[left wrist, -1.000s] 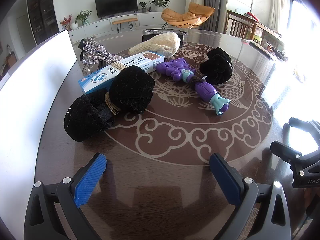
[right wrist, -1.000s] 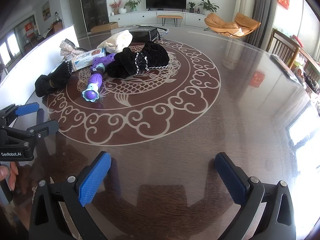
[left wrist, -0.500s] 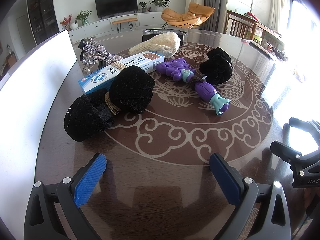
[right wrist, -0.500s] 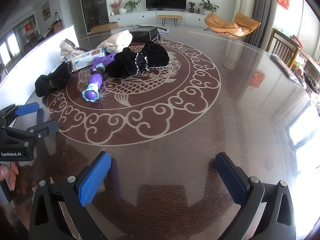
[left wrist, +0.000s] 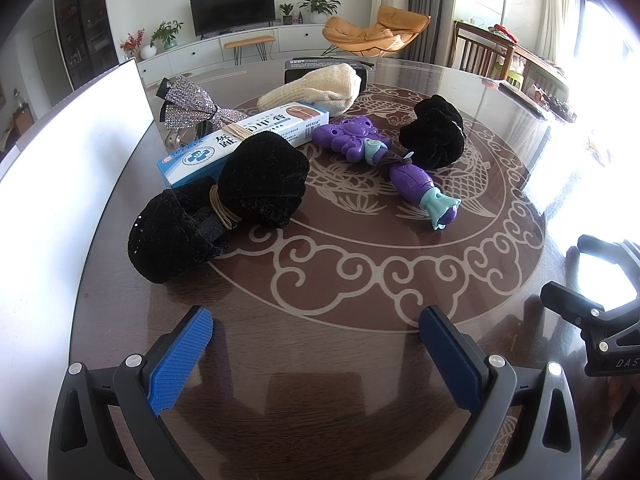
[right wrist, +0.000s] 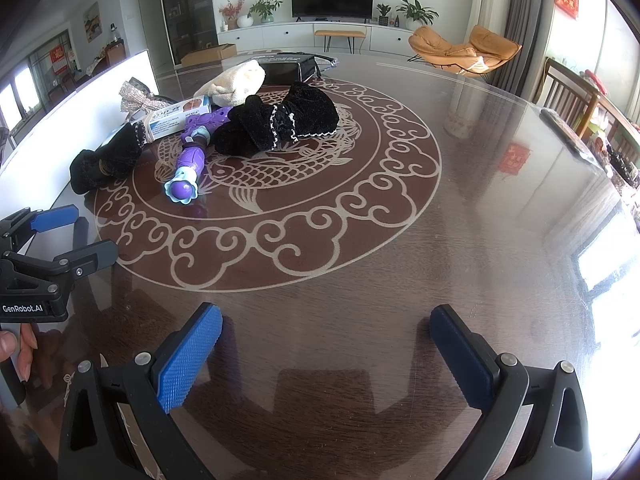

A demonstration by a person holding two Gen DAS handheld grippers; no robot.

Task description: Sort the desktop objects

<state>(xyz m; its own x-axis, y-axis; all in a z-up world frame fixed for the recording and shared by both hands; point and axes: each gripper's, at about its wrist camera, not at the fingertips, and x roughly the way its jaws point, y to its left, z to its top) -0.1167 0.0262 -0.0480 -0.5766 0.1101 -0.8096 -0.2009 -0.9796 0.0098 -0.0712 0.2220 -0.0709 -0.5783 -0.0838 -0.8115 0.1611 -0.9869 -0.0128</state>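
Several objects lie clustered on the round dark table [left wrist: 360, 360]: a black velvet bow [left wrist: 224, 204] tied with a tan band, a blue-white medicine box [left wrist: 240, 140], a purple toy [left wrist: 384, 160], a second black velvet piece [left wrist: 434, 132], a cream knitted item [left wrist: 316, 90] and a sparkly silver bow [left wrist: 192, 104]. My left gripper [left wrist: 316, 348] is open, hovering short of the black bow, with nothing between its fingers. My right gripper [right wrist: 326, 348] is open over bare table, well away from the purple toy [right wrist: 190, 166] and the black velvet piece [right wrist: 280, 120].
A white board [left wrist: 68, 184] stands along the table's left edge. A dark box [left wrist: 320, 66] sits behind the cream item. The right gripper's body [left wrist: 600, 312] shows at the right edge of the left wrist view; the left gripper's body [right wrist: 44, 256] and a hand [right wrist: 16, 348] show at left in the right wrist view.
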